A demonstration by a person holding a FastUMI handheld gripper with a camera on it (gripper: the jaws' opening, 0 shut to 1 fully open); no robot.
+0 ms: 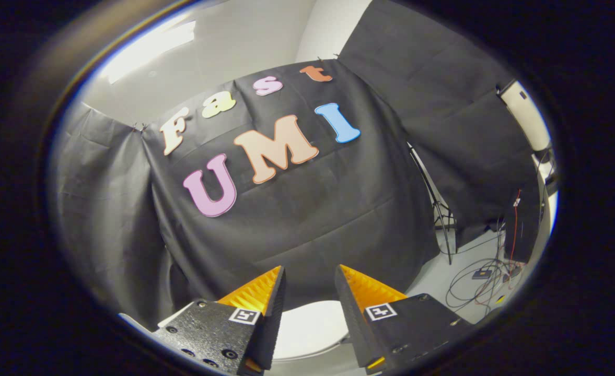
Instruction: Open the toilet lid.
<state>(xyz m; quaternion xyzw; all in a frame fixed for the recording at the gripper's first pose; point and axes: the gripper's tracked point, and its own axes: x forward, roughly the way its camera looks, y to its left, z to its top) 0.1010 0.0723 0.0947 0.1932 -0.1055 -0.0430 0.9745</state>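
A draped black cloth booth wall [129, 219] is seen at the left and is continued across the middle of the scene, behind everything else. The tongs [310, 274] are shown in front of it with their two fingers held apart and nothing clamped between them; a small square black-and-white marker is borne on each finger body. In the gap between the fingers, below and just beyond their tips, a smooth white rounded toilet lid [310, 329] is seen, apparently lying flat in the closed position and untouched by either finger [270, 292]. Whether the white curved strip just under the lid is the seat or the bowl rim cannot be told. To the right of the tongs, a pale grey floor [438, 271] is visible, on which a tangle of thin black and red cables [487, 277] is spread. A slim black stand [440, 214] is set against the cloth wall near these cables. At the far right, a tall white box-shaped unit [524, 112] is seen beyond the edge of the cloth.
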